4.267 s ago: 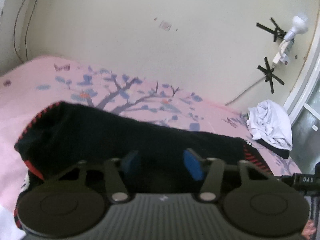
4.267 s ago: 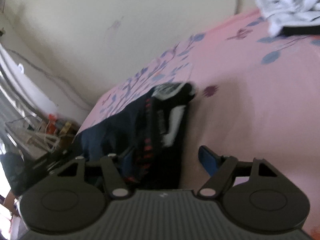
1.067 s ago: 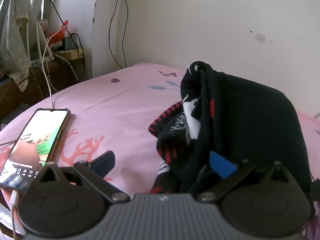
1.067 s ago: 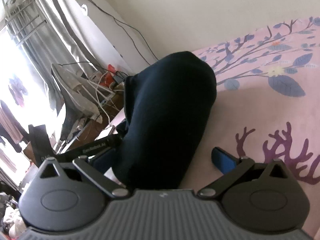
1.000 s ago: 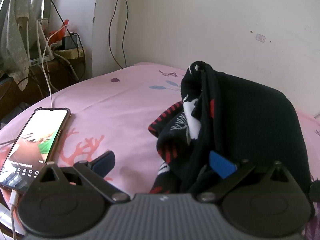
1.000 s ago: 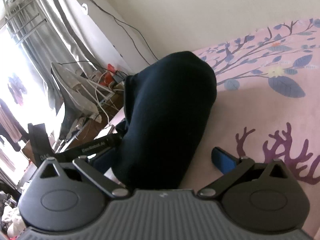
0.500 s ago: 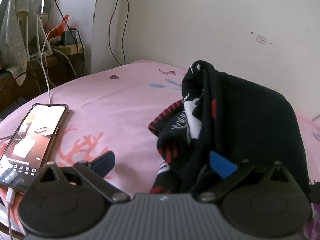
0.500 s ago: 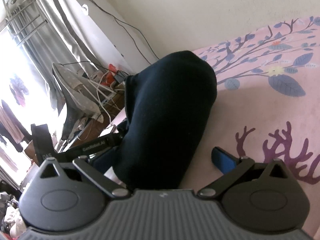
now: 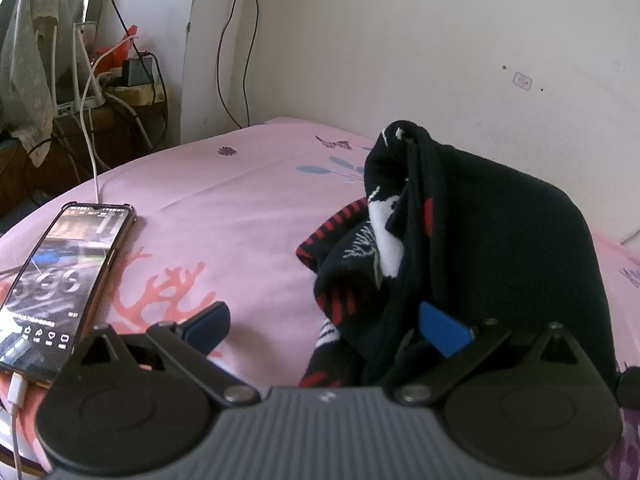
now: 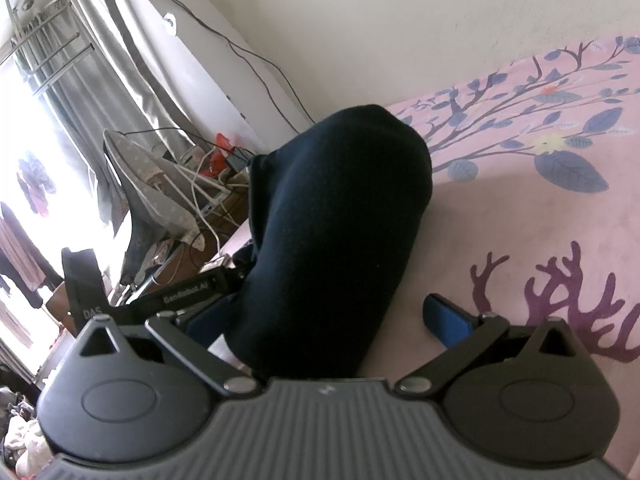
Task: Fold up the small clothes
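A dark navy garment (image 9: 500, 240) with red stripes and white pattern inside lies bunched in a folded heap on the pink bedsheet (image 9: 240, 208). My left gripper (image 9: 326, 326) is open; its right blue fingertip (image 9: 442, 330) is pressed into the cloth's near edge and its left fingertip (image 9: 208, 324) rests over bare sheet. In the right wrist view the same garment (image 10: 340, 220) shows its plain dark side. My right gripper (image 10: 326, 324) is open around its near end, the left finger partly hidden behind the cloth. The left gripper's body (image 10: 184, 292) shows beyond it.
A lit phone (image 9: 60, 280) lies on the sheet at the left with a white charging cable (image 9: 94, 160). Beyond the bed's left edge are plugs and tangled wires (image 9: 120, 76) and an ironing board (image 10: 152, 184). A cream wall backs the bed.
Four seconds ago the garment was stretched wide across the left view; now it sits heaped and folded on the sheet. Over the last second both grippers have barely moved; only the phone screen changed.
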Demonstrator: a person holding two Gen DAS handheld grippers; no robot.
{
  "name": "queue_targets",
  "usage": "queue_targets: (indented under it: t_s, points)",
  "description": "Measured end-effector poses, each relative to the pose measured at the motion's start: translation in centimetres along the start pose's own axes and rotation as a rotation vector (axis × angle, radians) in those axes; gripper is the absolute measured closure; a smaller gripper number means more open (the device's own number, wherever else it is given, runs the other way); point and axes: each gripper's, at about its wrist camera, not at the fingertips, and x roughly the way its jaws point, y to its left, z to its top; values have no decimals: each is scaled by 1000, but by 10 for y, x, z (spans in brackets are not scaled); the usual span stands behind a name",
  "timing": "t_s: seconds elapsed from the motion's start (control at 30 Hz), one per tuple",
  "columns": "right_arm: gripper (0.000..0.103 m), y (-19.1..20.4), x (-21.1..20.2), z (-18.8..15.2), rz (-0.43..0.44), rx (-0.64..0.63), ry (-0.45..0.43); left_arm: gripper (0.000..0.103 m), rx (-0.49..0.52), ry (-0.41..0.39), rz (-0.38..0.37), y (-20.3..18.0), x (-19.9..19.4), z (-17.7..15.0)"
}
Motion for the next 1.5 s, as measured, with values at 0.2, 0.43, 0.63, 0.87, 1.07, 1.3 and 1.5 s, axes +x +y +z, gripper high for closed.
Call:
queue_targets:
  t_s: [0.2,0.43,0.63,0.87,1.07,1.3,1.5]
  points:
    - [6,1,0,0,1,0,1,0,-4,1,-2,1,1,0]
    - [6,1,0,0,-1,0,-1,0,-8,3,-5,1,2,0]
    - [6,0,-1,1,-2,14,-2,0,-44,38,-62,12,3,5]
    - [6,-4,-7,11,-56,67,-6,0,-161,72,-229,50,-10,32]
    - [21,-3,5,20,-73,75,-7,0,-136,134,-282,36,2,33]
    - [20,-3,15,17,-69,63,7,0,-17,83,-160,-9,10,3]
    - [12,5,19,11,-80,15,-15,0,-10,59,-172,-10,7,-4]
